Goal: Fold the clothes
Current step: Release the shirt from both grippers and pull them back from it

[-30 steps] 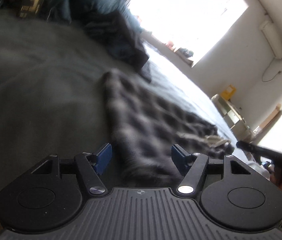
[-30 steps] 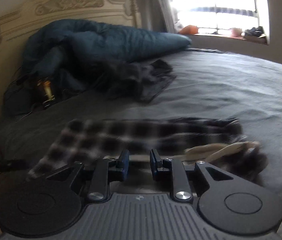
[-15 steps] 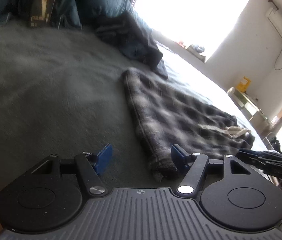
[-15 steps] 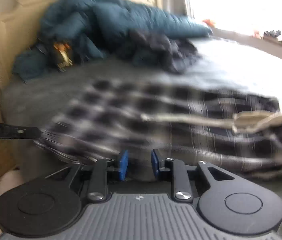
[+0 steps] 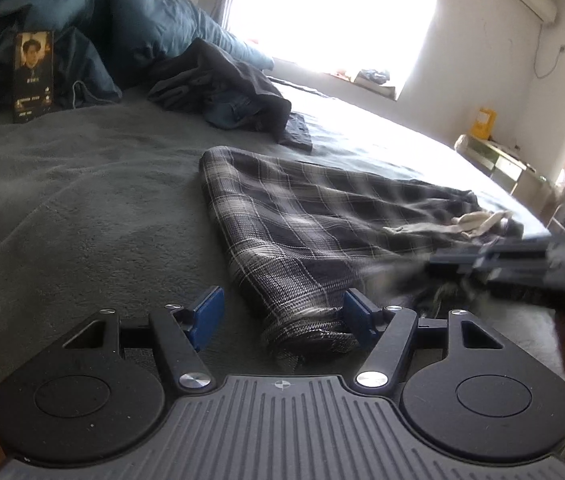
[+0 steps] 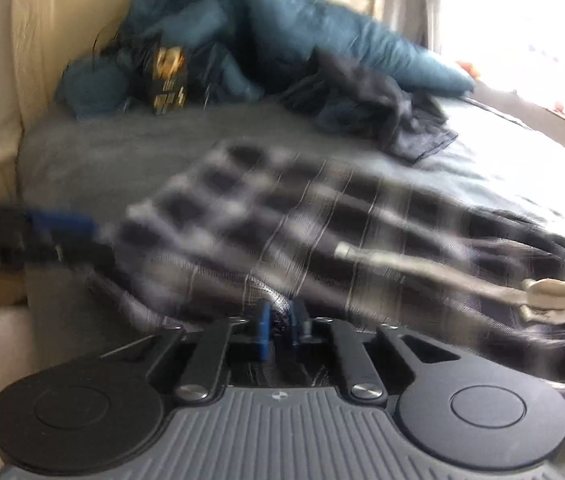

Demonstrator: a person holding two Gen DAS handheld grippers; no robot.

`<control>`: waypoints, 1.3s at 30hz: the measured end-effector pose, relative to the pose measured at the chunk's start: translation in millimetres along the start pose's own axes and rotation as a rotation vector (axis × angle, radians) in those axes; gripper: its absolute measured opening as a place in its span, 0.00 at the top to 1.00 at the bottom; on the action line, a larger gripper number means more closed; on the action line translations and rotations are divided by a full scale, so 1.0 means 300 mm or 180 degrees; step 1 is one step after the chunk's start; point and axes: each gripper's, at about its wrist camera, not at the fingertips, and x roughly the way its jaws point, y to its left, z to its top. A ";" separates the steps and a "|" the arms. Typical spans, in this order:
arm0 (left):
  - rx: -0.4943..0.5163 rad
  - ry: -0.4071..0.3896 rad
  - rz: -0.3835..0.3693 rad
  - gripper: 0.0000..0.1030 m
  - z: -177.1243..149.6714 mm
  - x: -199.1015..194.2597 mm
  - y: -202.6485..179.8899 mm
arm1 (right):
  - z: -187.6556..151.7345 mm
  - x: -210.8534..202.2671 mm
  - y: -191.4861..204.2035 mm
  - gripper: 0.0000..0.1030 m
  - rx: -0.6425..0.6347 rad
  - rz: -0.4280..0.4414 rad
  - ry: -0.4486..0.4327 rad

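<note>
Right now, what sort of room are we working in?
Most likely a bedroom: the plaid garment lies on a wide bed with a carved cream headboard, and a bunched teal duvet sits by the window.

Left gripper (image 5: 282, 314): grey ribbed housing with a small crosshair marking at its front centre, flanked by two black rounded plates, each bearing a raised disc. Black linkage arms pivot on silver screws. Fingers (image 5: 206, 314) carry blue pads.

Right gripper (image 6: 281, 326): same construction, with grey ribbed body, black side plates, silver pivot screws and blue-padded fingers (image 6: 263, 330). View blurred; finer markings cannot be confirmed.
</note>
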 end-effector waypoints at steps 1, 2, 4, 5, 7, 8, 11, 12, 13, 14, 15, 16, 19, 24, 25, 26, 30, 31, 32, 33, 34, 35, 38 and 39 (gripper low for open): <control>0.0010 0.0008 0.0004 0.36 0.000 0.004 0.000 | 0.009 -0.008 -0.004 0.94 0.0010 -0.0005 -0.0047; 0.0019 0.0016 0.0009 0.36 0.000 0.008 0.001 | 0.017 -0.014 -0.009 0.94 0.0021 -0.0016 -0.0090; 0.0040 0.0031 0.0018 0.36 0.000 0.015 0.002 | 0.031 -0.012 -0.016 0.94 0.0047 -0.0031 -0.0148; 0.0058 0.0035 0.0026 0.36 -0.001 0.016 0.002 | 0.033 -0.012 -0.018 0.94 0.0065 -0.0027 -0.0180; 0.0098 0.0049 0.0052 0.36 -0.005 0.018 0.003 | 0.034 0.000 -0.025 0.94 0.0140 -0.0019 -0.0239; 0.0118 0.0059 0.0068 0.35 -0.008 0.019 0.004 | 0.037 0.020 -0.036 0.94 0.0196 -0.0008 -0.0254; 0.0134 0.0119 0.0124 0.35 -0.016 0.025 0.012 | 0.020 0.090 -0.060 0.95 0.0318 -0.0101 -0.0211; 0.0133 0.0134 0.0136 0.35 -0.018 0.027 0.015 | 0.014 0.120 -0.072 0.95 0.0363 -0.0173 -0.0153; 0.0118 0.0140 0.0126 0.35 -0.018 0.026 0.019 | 0.004 0.148 -0.088 0.94 0.0441 -0.0186 -0.0049; 0.0106 0.0144 0.0117 0.35 -0.018 0.025 0.023 | -0.009 0.166 -0.110 0.95 0.0561 -0.0145 0.0026; 0.0105 0.0142 0.0117 0.35 -0.017 0.024 0.025 | -0.017 0.163 -0.131 0.95 0.0700 -0.0103 0.0006; 0.0105 0.0140 0.0116 0.35 -0.015 0.023 0.026 | -0.023 0.152 -0.150 0.94 0.0844 -0.0066 -0.0042; 0.0109 0.0132 0.0114 0.35 -0.015 0.022 0.029 | -0.026 0.071 -0.180 0.89 0.0996 -0.0097 -0.0241; 0.0054 0.0110 0.0114 0.35 -0.012 0.026 0.035 | -0.061 -0.100 -0.189 0.82 0.0923 0.0063 -0.0497; 0.0036 0.0107 0.0114 0.35 -0.011 0.025 0.036 | -0.070 -0.113 -0.175 0.72 0.0798 0.0088 -0.0478; 0.0020 0.0104 0.0115 0.35 -0.009 0.025 0.037 | -0.080 -0.122 -0.158 0.61 0.0654 0.0102 -0.0445; 0.0021 0.0060 0.0153 0.35 0.002 0.010 0.035 | -0.106 -0.102 -0.069 0.59 0.0076 -0.0051 -0.0282; 0.0045 0.0032 0.0170 0.35 0.005 0.001 0.031 | -0.105 -0.081 -0.053 0.59 -0.0002 -0.0131 -0.0240; 0.0072 0.0002 0.0188 0.35 0.007 -0.009 0.026 | -0.103 -0.058 -0.039 0.59 -0.0069 -0.0216 -0.0199; 0.0114 -0.0044 0.0208 0.35 0.011 -0.021 0.019 | -0.100 -0.035 -0.026 0.61 -0.0137 -0.0300 -0.0159; 0.0156 -0.0089 0.0222 0.35 0.016 -0.032 0.014 | -0.098 -0.012 -0.012 0.63 -0.0204 -0.0384 -0.0118; 0.0195 -0.0128 0.0225 0.35 0.022 -0.042 0.007 | -0.100 -0.006 -0.004 0.73 -0.0218 -0.0447 -0.0117; 0.0303 -0.0222 0.0158 0.34 0.038 -0.060 -0.017 | -0.107 -0.013 0.008 0.87 -0.0103 -0.0561 -0.0220; 0.0340 -0.0220 0.0086 0.34 0.046 -0.053 -0.030 | -0.106 -0.016 0.013 0.90 -0.0083 -0.0584 -0.0270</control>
